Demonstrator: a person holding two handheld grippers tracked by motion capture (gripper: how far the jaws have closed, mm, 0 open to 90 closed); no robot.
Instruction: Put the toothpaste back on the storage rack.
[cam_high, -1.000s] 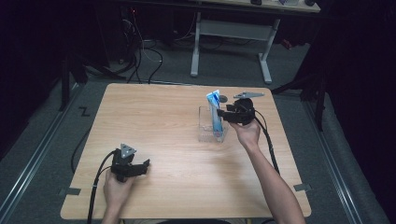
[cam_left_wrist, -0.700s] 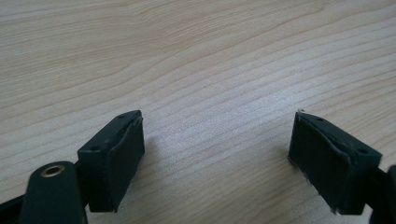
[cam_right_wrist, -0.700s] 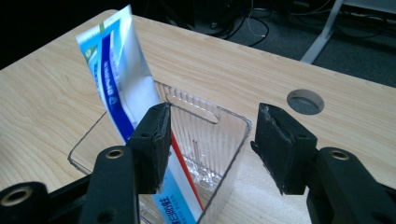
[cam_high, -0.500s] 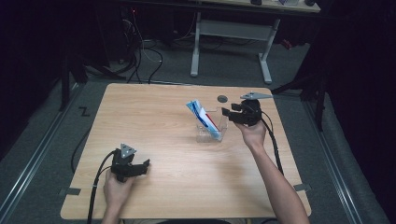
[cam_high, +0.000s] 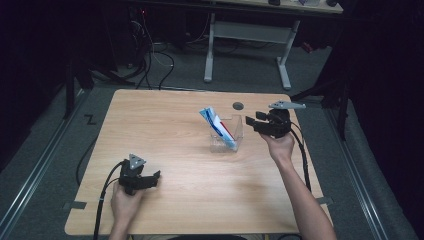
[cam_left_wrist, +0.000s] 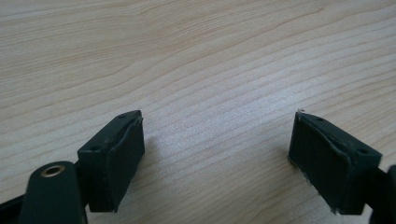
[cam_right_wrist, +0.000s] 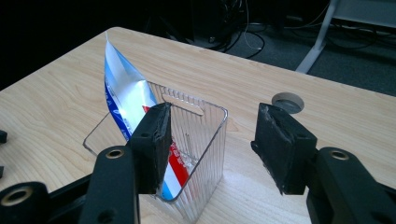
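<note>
A: Entry. The toothpaste tube (cam_high: 216, 125) stands slanted in the clear plastic bin (cam_high: 235, 131), nozzle end down at the bin's near corner, crimped tail leaning up and out over the far rim. In the right gripper view the tube (cam_right_wrist: 122, 93) rests against the ribbed wall (cam_right_wrist: 205, 135). The bin sits on the table (cam_high: 175, 150), right of centre, near the cable hole (cam_high: 238, 106).

B: Our right gripper (cam_high: 256, 123) hovers just beside the bin, jaws parted, nothing between the pads. The left gripper (cam_high: 152, 179) lies well apart at the near left edge, jaws wide over bare wood (cam_left_wrist: 210, 70), holding nothing.

A: Risks we note. The tube is top-heavy in that lean; a knock on the rim from our right jaws may tip it out, or topple the light bin with it.

B: Agreed. The bin looks thin and slick, so it likely slides on the wood if brushed. The trailing cable (cam_high: 302, 155) could also drag across and catch it.

A: We judge the lean itself marginal: only the rim holds the tail.
</note>
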